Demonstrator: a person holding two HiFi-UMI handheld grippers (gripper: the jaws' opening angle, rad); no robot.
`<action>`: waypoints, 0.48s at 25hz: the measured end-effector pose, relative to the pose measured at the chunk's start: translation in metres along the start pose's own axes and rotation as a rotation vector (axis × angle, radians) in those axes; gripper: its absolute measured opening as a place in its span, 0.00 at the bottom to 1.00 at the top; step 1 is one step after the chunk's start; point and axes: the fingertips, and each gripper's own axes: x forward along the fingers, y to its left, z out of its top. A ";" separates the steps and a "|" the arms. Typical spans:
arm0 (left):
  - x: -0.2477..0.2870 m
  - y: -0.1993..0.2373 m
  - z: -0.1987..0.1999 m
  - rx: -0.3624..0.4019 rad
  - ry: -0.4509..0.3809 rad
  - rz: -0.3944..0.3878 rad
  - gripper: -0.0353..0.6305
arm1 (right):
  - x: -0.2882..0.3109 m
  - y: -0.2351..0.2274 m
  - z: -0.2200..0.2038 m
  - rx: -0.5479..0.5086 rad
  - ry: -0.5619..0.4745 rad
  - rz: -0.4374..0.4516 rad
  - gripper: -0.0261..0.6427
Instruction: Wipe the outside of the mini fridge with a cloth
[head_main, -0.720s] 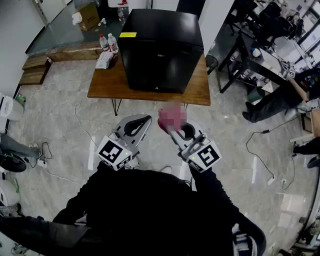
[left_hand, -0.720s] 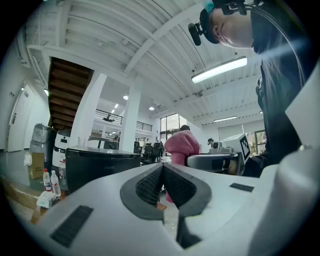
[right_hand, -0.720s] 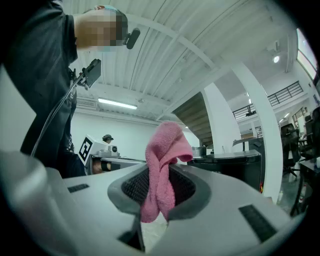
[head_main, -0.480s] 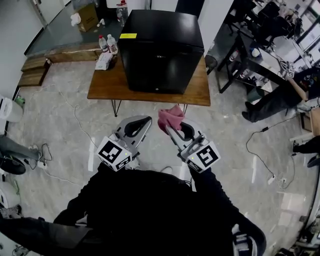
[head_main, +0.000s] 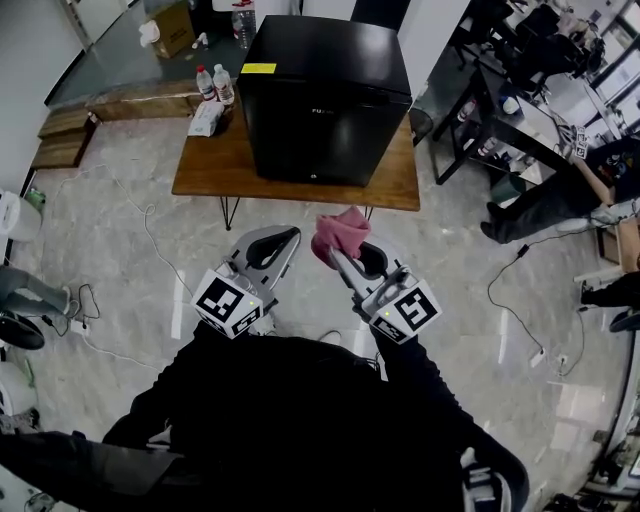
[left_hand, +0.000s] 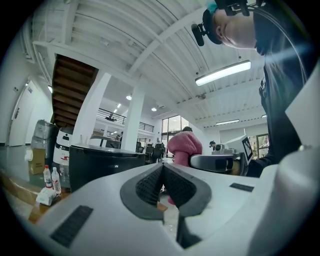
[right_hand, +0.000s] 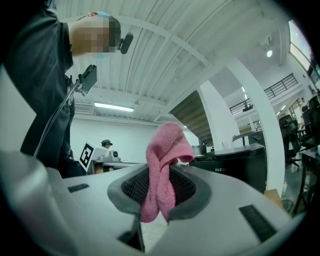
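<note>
Cloth (head_main: 341, 232) pinched in right tongs (head_main: 334, 256), left tongs (head_main: 289, 239) pressed together, holding nothing

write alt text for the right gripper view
The right gripper is shut on a bunched pink cloth that sticks up between its jaws. A black mini fridge stands beyond on the right, not yet touched.
</note>
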 end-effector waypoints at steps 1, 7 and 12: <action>0.000 -0.001 0.000 0.004 0.001 0.000 0.06 | -0.002 0.000 0.001 0.009 -0.007 0.002 0.17; 0.014 -0.011 0.000 0.016 -0.002 0.013 0.06 | -0.021 -0.017 -0.005 0.008 -0.005 -0.034 0.17; 0.034 -0.029 -0.003 0.023 0.010 0.036 0.06 | -0.047 -0.032 -0.013 -0.003 0.012 -0.041 0.17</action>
